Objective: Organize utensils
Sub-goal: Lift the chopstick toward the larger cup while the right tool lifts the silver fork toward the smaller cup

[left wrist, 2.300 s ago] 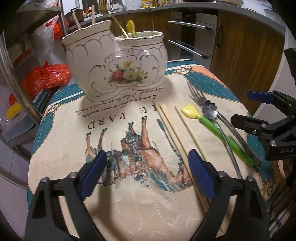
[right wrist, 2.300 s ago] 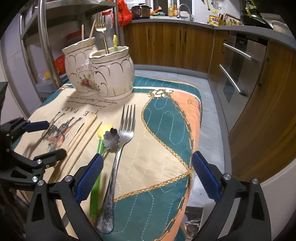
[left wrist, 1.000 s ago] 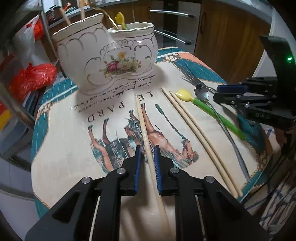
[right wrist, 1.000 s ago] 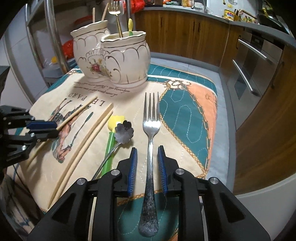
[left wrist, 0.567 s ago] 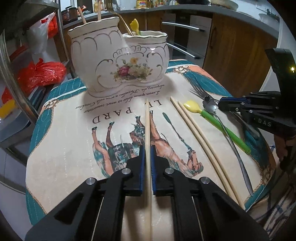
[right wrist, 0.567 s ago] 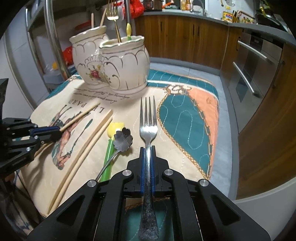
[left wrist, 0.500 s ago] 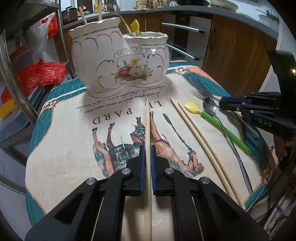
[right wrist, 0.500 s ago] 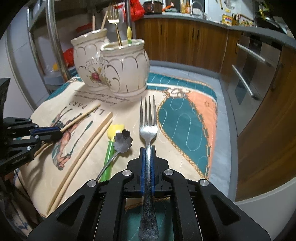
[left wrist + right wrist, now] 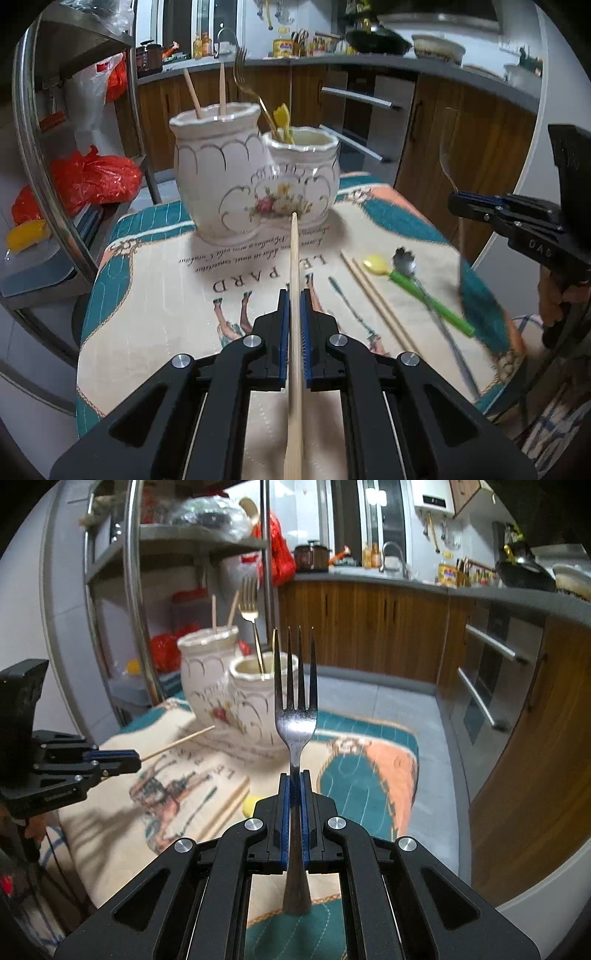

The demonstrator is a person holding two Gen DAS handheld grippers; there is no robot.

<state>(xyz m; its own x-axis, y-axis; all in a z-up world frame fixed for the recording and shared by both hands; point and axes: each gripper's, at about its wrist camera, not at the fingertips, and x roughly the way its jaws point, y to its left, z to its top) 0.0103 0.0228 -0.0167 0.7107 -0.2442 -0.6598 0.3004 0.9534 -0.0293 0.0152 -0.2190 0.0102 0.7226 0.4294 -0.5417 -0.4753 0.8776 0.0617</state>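
Wooden and pale, a single chopstick [image 9: 294, 295] is pinched between the blue pads of the left gripper [image 9: 294, 306], its tip pointing toward the flowered ceramic utensil holder [image 9: 255, 184] at the far side of the quilted horse-print mat [image 9: 155, 317]. The right gripper [image 9: 294, 790] is clamped on the handle of a steel fork [image 9: 295, 716], held off the mat with its tines up and pointing away from the camera.

That holder has two joined pots. The taller left pot holds two chopsticks [image 9: 207, 94]; the shorter right pot holds a gold fork [image 9: 255, 96] and a yellow-headed utensil [image 9: 282, 118].

On the mat, right of the left gripper, a pair of chopsticks [image 9: 376, 299] lies side by side. Just right of them lies a green-handled spoon with a yellow bowl [image 9: 417, 288], and a metal spoon with a flower-shaped bowl [image 9: 404, 258] lies across its green handle.

In the left wrist view the right gripper appears at the right edge, above the mat's teal border. Behind the mat stand wooden kitchen cabinets [image 9: 369, 627], and a metal rack [image 9: 44, 155] with red plastic bags [image 9: 92, 177] stands to the left.
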